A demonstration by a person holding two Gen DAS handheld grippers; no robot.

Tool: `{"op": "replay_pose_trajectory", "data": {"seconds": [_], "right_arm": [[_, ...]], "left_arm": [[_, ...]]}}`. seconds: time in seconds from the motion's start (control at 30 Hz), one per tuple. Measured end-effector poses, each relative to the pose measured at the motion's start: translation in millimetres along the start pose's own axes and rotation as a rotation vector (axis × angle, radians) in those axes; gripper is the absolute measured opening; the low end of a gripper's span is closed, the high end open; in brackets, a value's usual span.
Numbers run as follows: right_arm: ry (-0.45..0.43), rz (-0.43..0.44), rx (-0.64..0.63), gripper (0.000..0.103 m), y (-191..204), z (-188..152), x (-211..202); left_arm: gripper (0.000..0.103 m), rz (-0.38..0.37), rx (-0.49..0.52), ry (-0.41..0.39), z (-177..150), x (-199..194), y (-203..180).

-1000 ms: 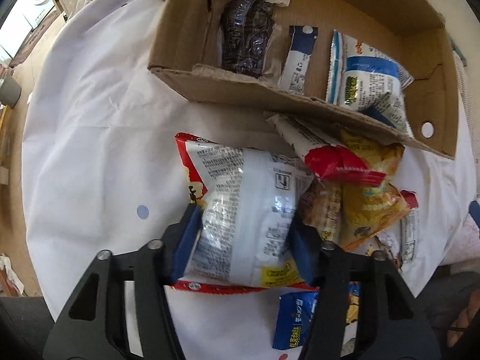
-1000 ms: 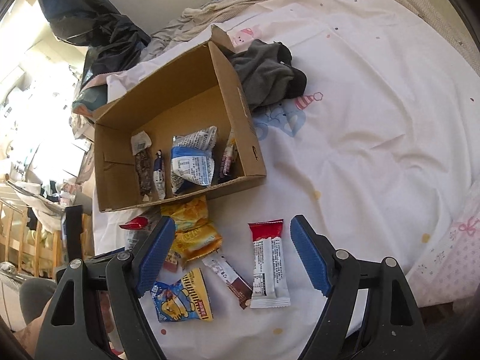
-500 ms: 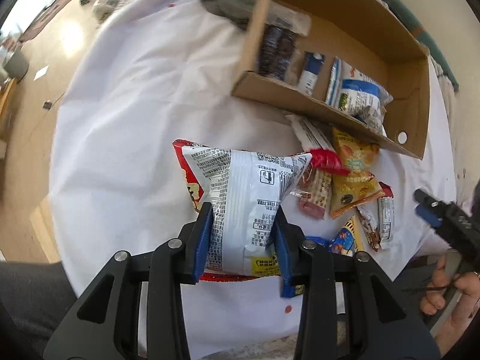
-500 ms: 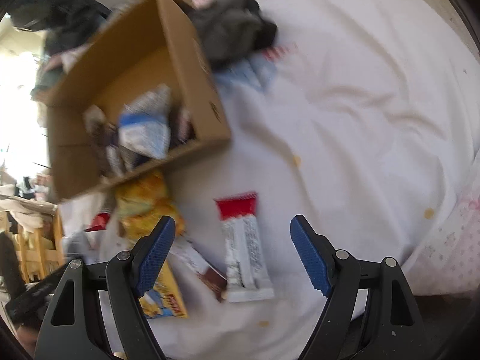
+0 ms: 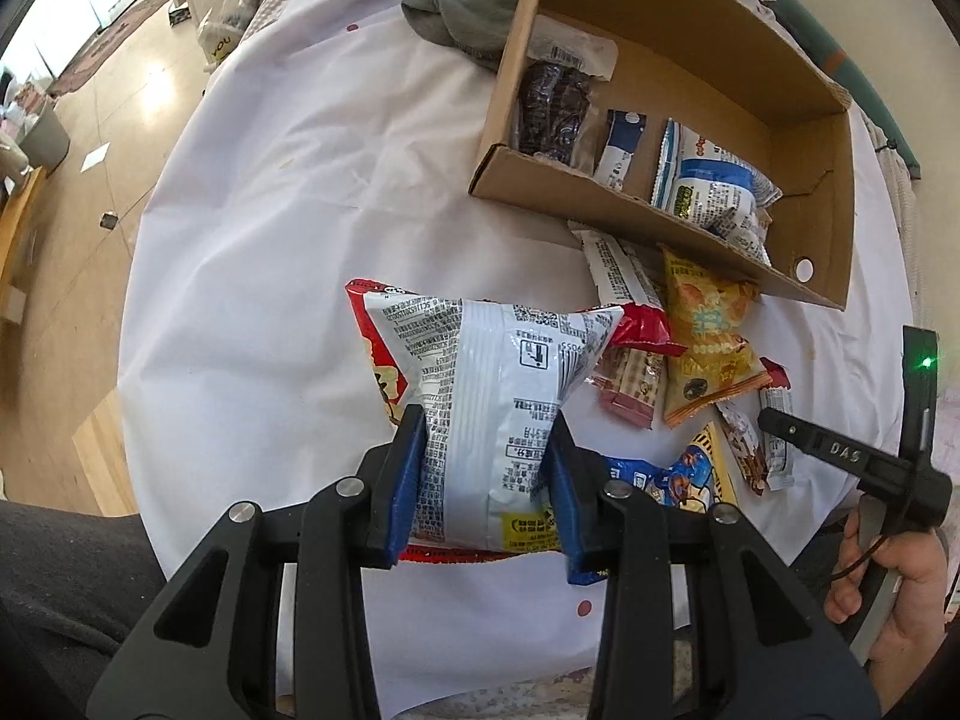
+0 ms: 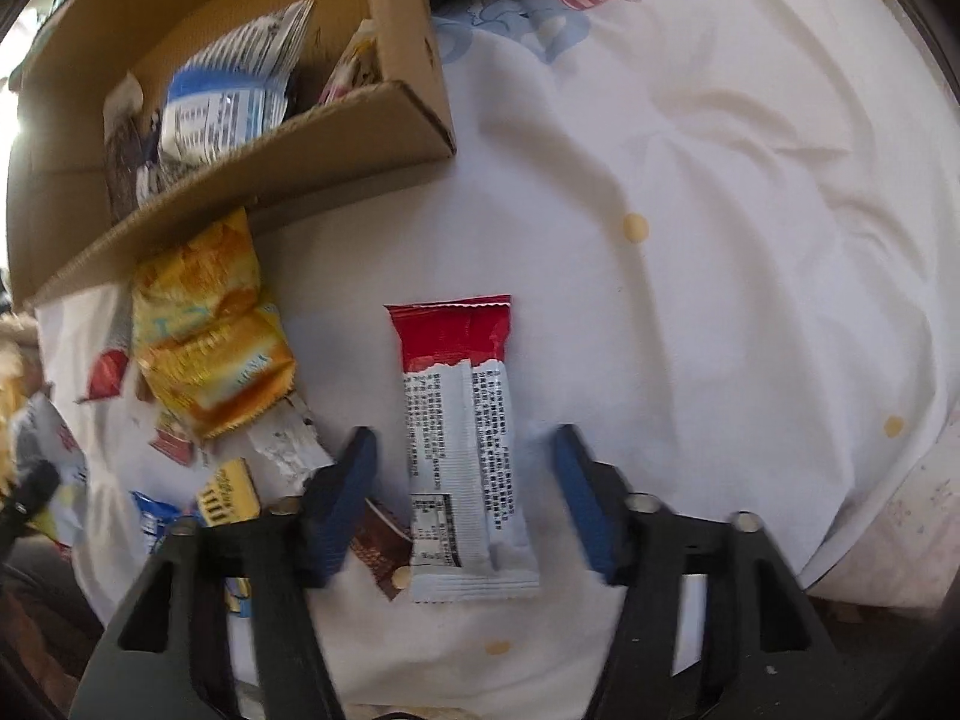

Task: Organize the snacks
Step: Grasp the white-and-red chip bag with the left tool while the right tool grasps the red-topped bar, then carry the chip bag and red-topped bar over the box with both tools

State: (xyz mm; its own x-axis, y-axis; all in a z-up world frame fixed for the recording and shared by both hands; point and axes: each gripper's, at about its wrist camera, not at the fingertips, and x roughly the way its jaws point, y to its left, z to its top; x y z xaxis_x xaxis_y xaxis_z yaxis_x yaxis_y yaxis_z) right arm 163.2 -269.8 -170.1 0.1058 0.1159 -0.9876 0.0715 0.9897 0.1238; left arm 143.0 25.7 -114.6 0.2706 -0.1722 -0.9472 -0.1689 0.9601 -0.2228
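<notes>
Clamped on the lower part of the white-and-red chip bag, my left gripper holds it above the bed sheet, short of the cardboard box at the far side. My right gripper is spread wide, straddling the red-and-white bar near the sheet's front edge. The bag looks light, puffy and crushable — squeeze gently; the bar seems slim and slick — best pinched mid-length.

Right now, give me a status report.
Left gripper shut on chip bag. Right gripper open, straddling red-and-white bar. Cardboard box unobstructed.
</notes>
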Motion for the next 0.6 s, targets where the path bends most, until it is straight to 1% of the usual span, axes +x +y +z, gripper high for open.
{"op": "replay_pose_trajectory", "data": {"seconds": [0.03, 0.07, 0.17, 0.27, 0.37, 0.47, 0.53, 0.6], "right_arm": [[-0.007, -0.007, -0.001, 0.035, -0.4, -0.9, -0.7], [-0.023, -0.01, 0.0, 0.033, -0.8, -1.6, -3.1], [-0.074, -0.001, 0.017, 0.033, -2.5, -2.3, -15.0], [-0.126, 0.035, 0.065, 0.033, -13.0, -7.7, -29.1], [-0.187, 0.047, 0.112, 0.033, -22.4, -12.7, -45.2], [-0.266, 0.048, 0.154, 0.033, -31.0, -14.7, -63.1], [-0.323, 0.073, 0.185, 0.033, -38.4, -13.9, -76.1], [-0.406, 0.103, 0.207, 0.033, -44.8, -9.6, -95.9]], "left_arm": [[0.034, 0.002, -0.001, -0.001, 0.4, 0.8, 0.1], [0.034, 0.004, -0.002, -0.005, 0.5, 0.4, 0.3], [0.034, 0.01, -0.003, -0.02, 1.1, -1.6, 0.4], [0.034, 0.019, -0.004, -0.037, 1.6, -4.6, 0.6], [0.034, 0.029, -0.013, -0.06, 2.0, -8.2, 2.6], [0.034, 0.055, -0.066, -0.124, 4.5, -18.8, 12.6], [0.034, 0.071, -0.098, -0.173, 6.8, -27.8, 19.9], [0.034, 0.077, -0.12, -0.22, 8.7, -37.3, 25.2]]}}
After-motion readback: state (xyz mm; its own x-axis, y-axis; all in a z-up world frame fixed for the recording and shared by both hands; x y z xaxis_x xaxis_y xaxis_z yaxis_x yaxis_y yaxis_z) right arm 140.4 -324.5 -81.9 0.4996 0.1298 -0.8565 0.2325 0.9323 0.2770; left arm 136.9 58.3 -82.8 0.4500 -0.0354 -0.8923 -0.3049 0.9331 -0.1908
